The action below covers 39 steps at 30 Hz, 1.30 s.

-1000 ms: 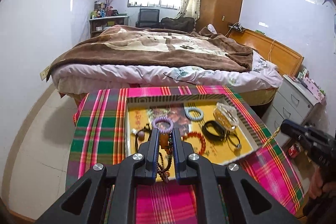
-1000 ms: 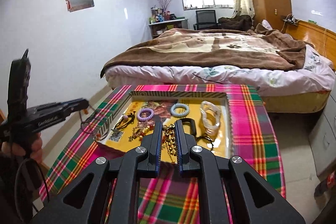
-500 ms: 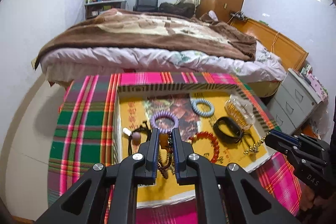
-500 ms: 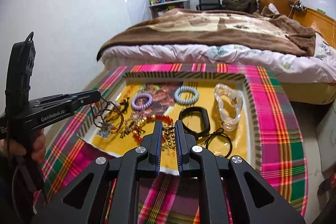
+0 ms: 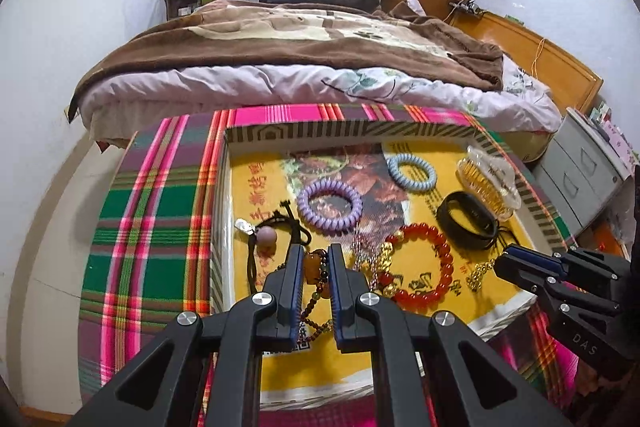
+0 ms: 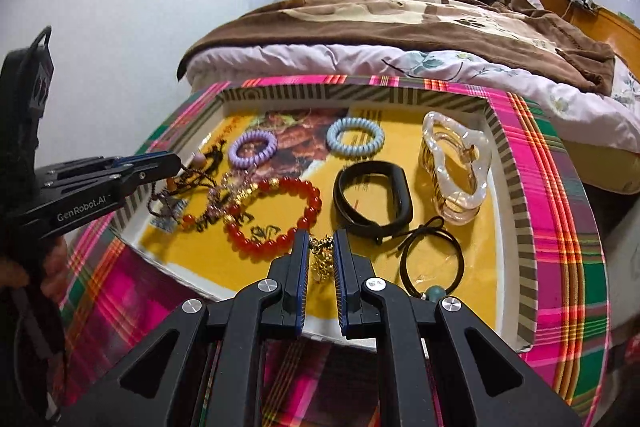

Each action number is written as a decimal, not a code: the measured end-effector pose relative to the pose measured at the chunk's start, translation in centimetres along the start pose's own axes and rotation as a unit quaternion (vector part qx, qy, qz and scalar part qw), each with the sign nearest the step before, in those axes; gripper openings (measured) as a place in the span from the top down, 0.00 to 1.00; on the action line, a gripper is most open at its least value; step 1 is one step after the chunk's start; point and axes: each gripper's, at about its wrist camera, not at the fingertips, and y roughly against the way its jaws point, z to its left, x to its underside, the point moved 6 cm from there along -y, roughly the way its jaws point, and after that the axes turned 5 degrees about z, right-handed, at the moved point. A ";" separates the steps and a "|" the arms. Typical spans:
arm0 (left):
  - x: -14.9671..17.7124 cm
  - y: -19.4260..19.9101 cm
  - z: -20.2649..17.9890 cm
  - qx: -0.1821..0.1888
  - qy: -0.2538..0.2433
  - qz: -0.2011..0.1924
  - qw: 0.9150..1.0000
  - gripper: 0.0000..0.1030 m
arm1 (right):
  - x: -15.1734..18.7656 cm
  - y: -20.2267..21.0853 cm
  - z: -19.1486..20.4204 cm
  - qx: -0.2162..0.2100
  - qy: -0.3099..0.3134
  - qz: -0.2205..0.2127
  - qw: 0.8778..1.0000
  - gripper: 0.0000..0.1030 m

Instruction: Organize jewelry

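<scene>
Table under plaid cloth, pink, green and red. Shallow tray with striped rim sits directly on it, filling centre and right; cloth bare at left.

A red bead bracelet is lying flat in the tray, a purple coil band and a blue coil band are resting beyond it, and a black band is sitting beside a clear hair claw.

"genrobot.ai" on the left hand-held gripper; "das" on the right hand-held gripper
</scene>
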 end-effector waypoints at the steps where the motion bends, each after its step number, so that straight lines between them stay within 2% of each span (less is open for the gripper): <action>1: 0.1 -0.2 0.0 -0.001 0.001 0.003 1.000 0.89 | 0.1 -0.1 0.0 0.000 0.001 0.002 1.000 0.88; 7: 0.5 -0.6 0.2 -0.012 0.007 0.011 1.000 0.87 | 0.4 -0.8 0.0 0.010 0.005 0.010 1.000 0.88; 9: 0.6 -0.7 0.1 -0.018 0.005 0.013 1.000 0.81 | 0.6 -0.9 0.1 0.010 0.007 0.013 1.000 0.88; 11: 0.7 -0.8 0.0 -0.014 0.006 0.014 1.000 0.64 | 0.6 -1.1 0.2 0.014 0.012 0.014 1.000 0.88; 18: 0.9 -0.8 -0.1 -0.021 0.008 0.015 1.000 0.57 | 0.7 -1.5 0.2 0.019 0.013 0.020 1.000 0.88; 20: 0.8 -0.6 -0.1 -0.023 0.007 0.013 1.000 0.49 | 0.7 -1.5 0.3 0.018 0.012 0.020 1.000 0.88; 22: 0.8 -0.5 -0.2 -0.020 0.007 0.011 1.000 0.44 | 0.8 -1.5 0.3 0.019 0.012 0.021 1.000 0.84; 26: 0.8 -0.2 -0.2 -0.020 0.008 0.009 1.000 0.40 | 0.7 -1.5 0.4 0.019 0.007 0.020 1.000 0.77; 30: 0.9 0.2 -0.2 -0.019 0.012 0.006 1.000 0.35 | 0.8 -1.2 0.3 0.014 0.002 0.017 1.000 0.64; 35: 1.0 0.9 -0.1 -0.025 0.021 0.002 0.999 0.27 | 0.9 -0.6 0.4 0.014 -0.003 0.010 1.000 0.61; 37: 1.1 1.5 -0.2 -0.028 0.025 -0.002 0.999 0.27 | 1.0 -0.3 0.3 0.017 -0.006 0.009 1.000 0.53; 39: 1.2 1.9 -0.3 -0.029 0.027 -0.007 0.999 0.26 | 1.0 0.1 0.3 0.016 -0.012 0.004 1.000 0.52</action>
